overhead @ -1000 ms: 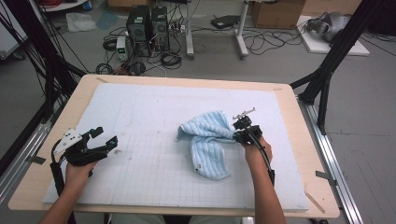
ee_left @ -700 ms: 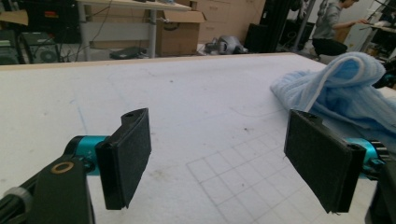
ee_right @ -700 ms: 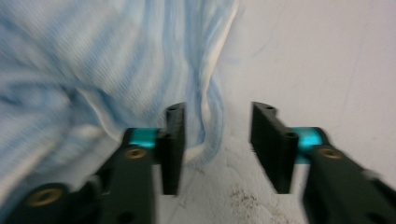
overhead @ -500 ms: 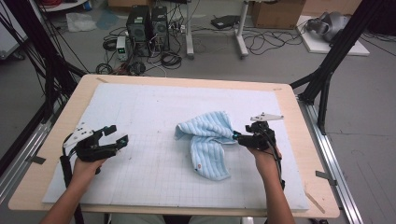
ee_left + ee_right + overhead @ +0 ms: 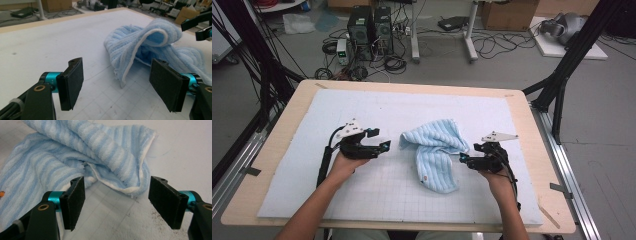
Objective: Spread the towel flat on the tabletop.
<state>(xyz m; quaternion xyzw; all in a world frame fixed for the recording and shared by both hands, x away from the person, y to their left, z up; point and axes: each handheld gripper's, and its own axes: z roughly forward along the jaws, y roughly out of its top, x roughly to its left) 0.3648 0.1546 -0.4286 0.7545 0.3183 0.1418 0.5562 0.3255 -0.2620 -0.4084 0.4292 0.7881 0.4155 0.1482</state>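
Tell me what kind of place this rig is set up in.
Likely a lab or workshop used for data recording: computer towers and loose cables on the floor, cardboard boxes behind, and a black frame around a wooden table with a blue towel.

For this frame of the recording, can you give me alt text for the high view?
A crumpled light blue striped terry towel lies on a white gridded mat covering a wooden table. A person's hands hold a black two-jaw gripper on either side of it: the left gripper and the right gripper, both open and pointing at the towel.
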